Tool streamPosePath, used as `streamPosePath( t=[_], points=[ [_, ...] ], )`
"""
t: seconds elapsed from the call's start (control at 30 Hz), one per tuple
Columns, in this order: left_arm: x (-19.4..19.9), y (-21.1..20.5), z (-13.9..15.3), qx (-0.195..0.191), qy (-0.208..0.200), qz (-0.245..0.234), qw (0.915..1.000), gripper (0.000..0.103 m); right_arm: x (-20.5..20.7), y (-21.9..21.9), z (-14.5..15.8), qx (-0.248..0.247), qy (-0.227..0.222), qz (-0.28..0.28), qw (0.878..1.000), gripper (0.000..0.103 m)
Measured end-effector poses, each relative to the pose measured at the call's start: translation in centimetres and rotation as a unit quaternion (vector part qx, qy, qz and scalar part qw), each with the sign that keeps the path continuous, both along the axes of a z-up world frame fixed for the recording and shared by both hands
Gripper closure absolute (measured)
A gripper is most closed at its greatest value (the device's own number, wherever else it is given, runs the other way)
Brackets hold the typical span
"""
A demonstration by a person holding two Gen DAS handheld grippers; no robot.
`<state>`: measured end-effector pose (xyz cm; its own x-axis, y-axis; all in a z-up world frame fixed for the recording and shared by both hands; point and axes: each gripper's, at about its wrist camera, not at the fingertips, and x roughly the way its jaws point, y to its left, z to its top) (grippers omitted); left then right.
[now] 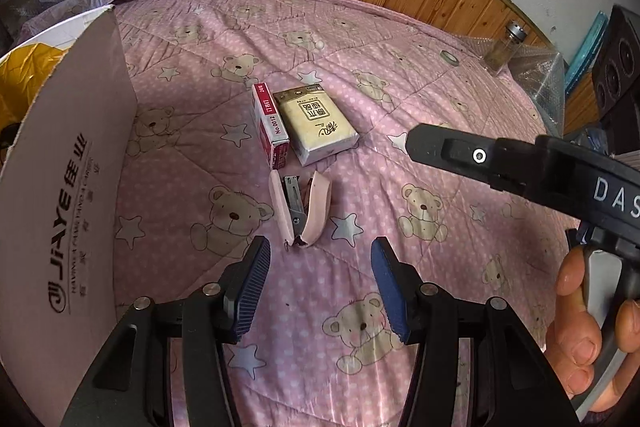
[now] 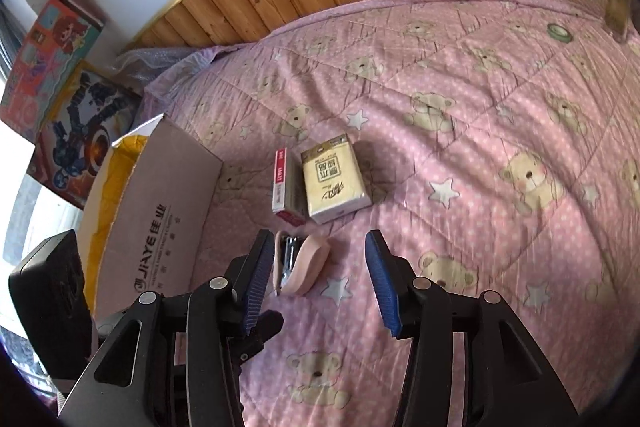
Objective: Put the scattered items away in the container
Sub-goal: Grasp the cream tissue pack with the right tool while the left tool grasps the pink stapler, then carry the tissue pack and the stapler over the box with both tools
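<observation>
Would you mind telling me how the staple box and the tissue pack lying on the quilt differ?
The staple box is red and white; the tissue pack is beige with dark print. The staple box is narrow and stands on a long edge; the tissue pack is wider and lies flat. Both sit side by side on the pink quilt, just beyond the pink stapler.
</observation>
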<state>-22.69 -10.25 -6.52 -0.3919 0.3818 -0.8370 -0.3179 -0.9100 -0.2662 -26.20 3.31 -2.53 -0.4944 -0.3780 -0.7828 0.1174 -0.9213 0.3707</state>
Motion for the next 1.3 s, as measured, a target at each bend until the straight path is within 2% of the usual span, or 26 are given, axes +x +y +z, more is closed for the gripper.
streamPosePath(
  t=[0.2,0.33,0.37,0.47,0.5,0.53,0.57,0.8,1.07,1.3],
  points=[
    [-2.5,1.0,-2.5,-0.008,-0.006,0.010,0.9999,0.049,-5.4,-2.9,-3.5,0.080,-0.021,0.066,0.994,0.051],
    [-3.8,0.9,-4.3,-0.009,-0.020,0.023,0.9995,0.049,-7.6,-4.5,-6.3,0.110,-0.038,0.103,0.988,0.048],
    [-4.0,0.9,-4.8,-0.011,-0.025,0.022,0.9994,0.049,-8.1,-4.6,-6.9,0.102,-0.042,0.108,0.988,0.042],
    [-4.1,1.1,-5.0,-0.015,-0.002,0.009,0.9998,0.049,-9.0,-4.3,-8.0,0.084,-0.043,0.095,0.991,0.043],
    [-4.2,1.1,-5.0,-0.012,0.005,0.007,0.9999,0.054,-9.1,-4.2,-8.0,0.082,-0.037,0.092,0.992,0.045],
    [-4.2,1.0,-5.1,-0.008,0.008,0.005,0.9999,0.058,-9.1,-4.0,-8.0,0.081,-0.037,0.086,0.992,0.057],
    [-4.2,0.9,-5.1,-0.006,0.011,0.002,0.9999,0.058,-9.2,-3.7,-7.9,0.075,-0.039,0.078,0.993,0.074],
    [-3.7,-0.1,-4.6,0.009,0.013,-0.001,0.9999,0.060,-8.5,-1.2,-6.9,0.010,-0.047,0.039,0.998,0.078],
    [-2.0,-1.1,-2.3,0.018,0.023,-0.001,0.9996,0.061,-5.3,0.4,-5.5,-0.005,-0.043,0.001,0.999,0.081],
    [-0.2,-1.4,-0.7,0.034,0.033,-0.002,0.9989,0.062,-0.4,1.8,-4.7,-0.024,-0.045,-0.034,0.998,0.081]
  ],
)
